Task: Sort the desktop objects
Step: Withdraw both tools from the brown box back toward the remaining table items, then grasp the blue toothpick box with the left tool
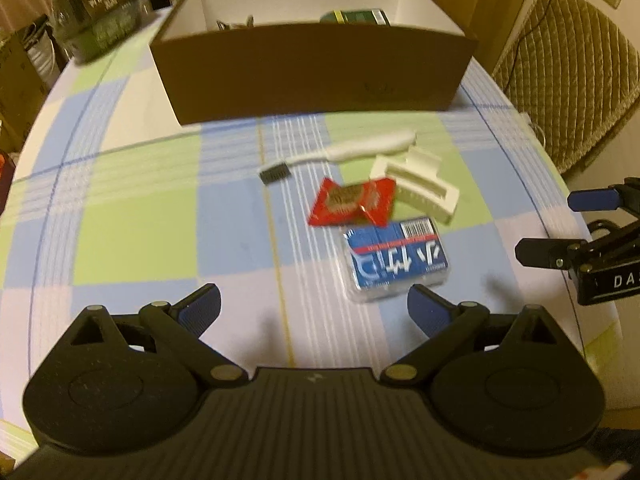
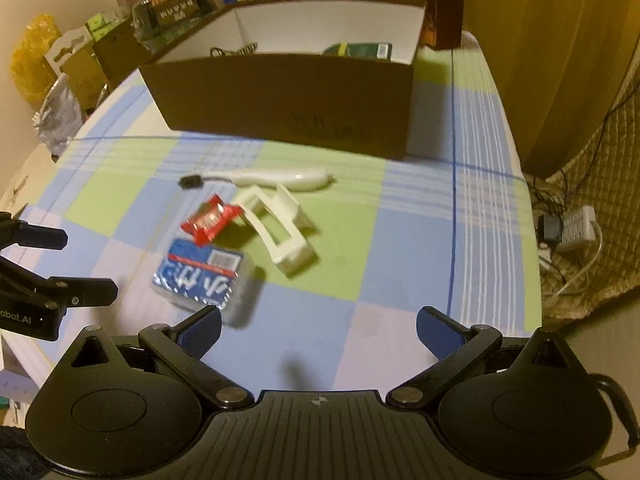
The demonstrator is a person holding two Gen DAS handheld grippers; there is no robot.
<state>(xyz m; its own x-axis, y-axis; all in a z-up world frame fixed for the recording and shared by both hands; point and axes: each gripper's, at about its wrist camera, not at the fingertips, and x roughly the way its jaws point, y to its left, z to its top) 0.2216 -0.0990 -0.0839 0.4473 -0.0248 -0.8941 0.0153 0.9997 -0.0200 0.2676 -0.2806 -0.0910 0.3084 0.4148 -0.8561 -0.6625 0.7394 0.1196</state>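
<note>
The table (image 1: 132, 216) wears a checked cloth of blue, green and pale squares. On it, at 12 o'clock in both wrist views, stands the brown cardboard box (image 1: 312, 72) with white inner walls, open at the top. Inside, toward its far right, lies a green packet (image 1: 356, 17); a dark tangle shows at its far left, too small to identify.

The left gripper (image 1: 314, 308) fills the 6 o'clock edge of its own view, its blue-padded fingers spread wide and holding nothing. The right gripper (image 2: 318, 330) sits likewise at 6 o'clock in its view, fingers spread and empty. Each gripper shows in the other's view: the right one at 3 o'clock, the left one at 9 o'clock.

Four loose things cluster on the cloth between the grippers and the box. The white brush (image 1: 352, 151) with a dark head lies nearest the box, at about 12 o'clock of the cluster. The cream hair clip (image 1: 416, 184) lies just below it, toward 2 o'clock. The blue card pack (image 1: 396, 262) in clear wrap lies nearest the grippers, at 6 o'clock of the cluster. The red snack wrapper (image 1: 350, 202) sits in the middle, touching the clip and the pack.
</note>
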